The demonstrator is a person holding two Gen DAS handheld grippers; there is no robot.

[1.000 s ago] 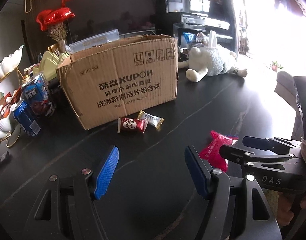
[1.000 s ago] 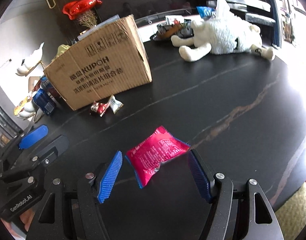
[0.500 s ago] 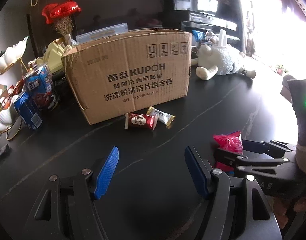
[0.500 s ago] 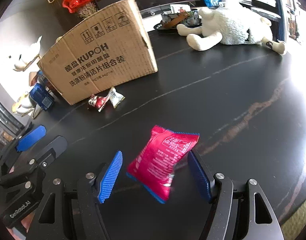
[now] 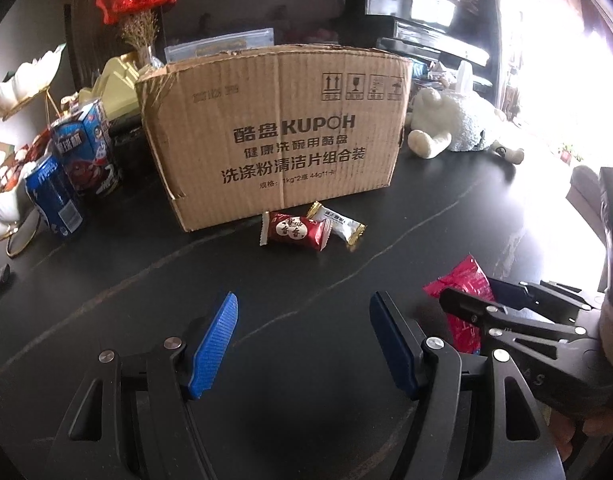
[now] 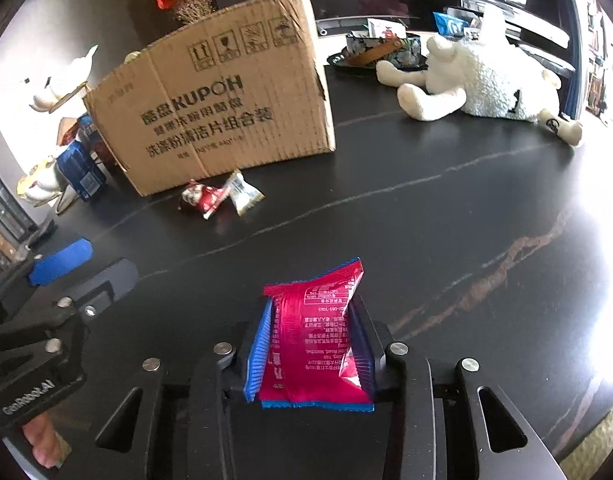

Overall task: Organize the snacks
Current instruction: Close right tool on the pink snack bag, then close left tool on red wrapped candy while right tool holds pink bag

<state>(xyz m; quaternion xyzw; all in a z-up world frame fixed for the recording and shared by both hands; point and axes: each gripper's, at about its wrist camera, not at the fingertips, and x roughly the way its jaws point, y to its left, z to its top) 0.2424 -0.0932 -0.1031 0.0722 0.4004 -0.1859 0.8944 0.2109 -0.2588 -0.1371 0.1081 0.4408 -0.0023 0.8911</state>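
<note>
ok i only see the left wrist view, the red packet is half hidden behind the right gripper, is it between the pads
observer: yes. In the right wrist view the red packet stands between the right gripper's blue pads; the jaws are closing, both pads against its sides.
operator: which face is toward that camera
observer: the back, with small white print and a seam running along it.

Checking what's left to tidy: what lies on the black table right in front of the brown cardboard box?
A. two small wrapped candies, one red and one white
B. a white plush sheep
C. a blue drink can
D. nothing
A: two small wrapped candies, one red and one white, lie side by side just before the brown cardboard box.
</note>
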